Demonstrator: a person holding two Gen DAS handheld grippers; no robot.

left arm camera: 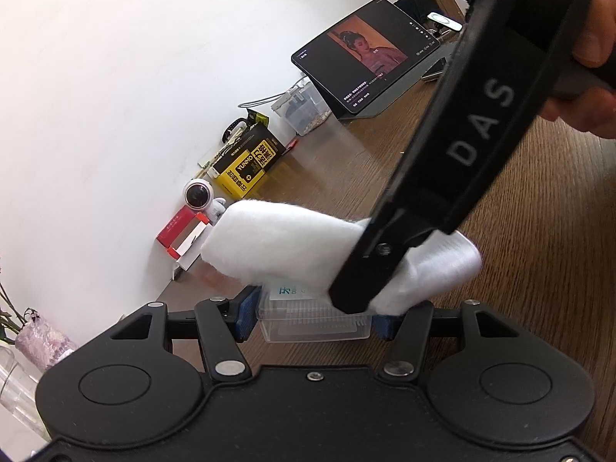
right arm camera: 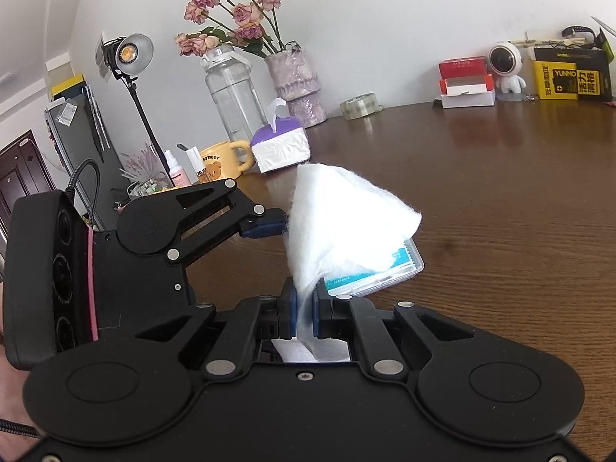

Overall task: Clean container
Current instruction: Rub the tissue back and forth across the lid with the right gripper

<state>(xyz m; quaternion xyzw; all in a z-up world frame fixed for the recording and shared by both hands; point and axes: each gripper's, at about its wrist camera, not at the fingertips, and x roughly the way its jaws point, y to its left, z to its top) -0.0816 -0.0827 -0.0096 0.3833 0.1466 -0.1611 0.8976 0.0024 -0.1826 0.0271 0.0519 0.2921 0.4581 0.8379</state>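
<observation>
A small clear plastic container with a teal-and-white label sits on the brown table, held between the blue pads of my left gripper. It also shows in the right wrist view, partly hidden under the cloth. My right gripper is shut on a white fluffy cloth, which drapes over the container's top. In the left wrist view the right gripper comes down from the upper right and presses the cloth onto the container. The left gripper's finger shows at the cloth's left.
Along the wall stand a tablet, a yellow-black box, a small astronaut figure and a red-white box. The right wrist view shows a tissue box, yellow mug, water bottle, flower vase and tape roll.
</observation>
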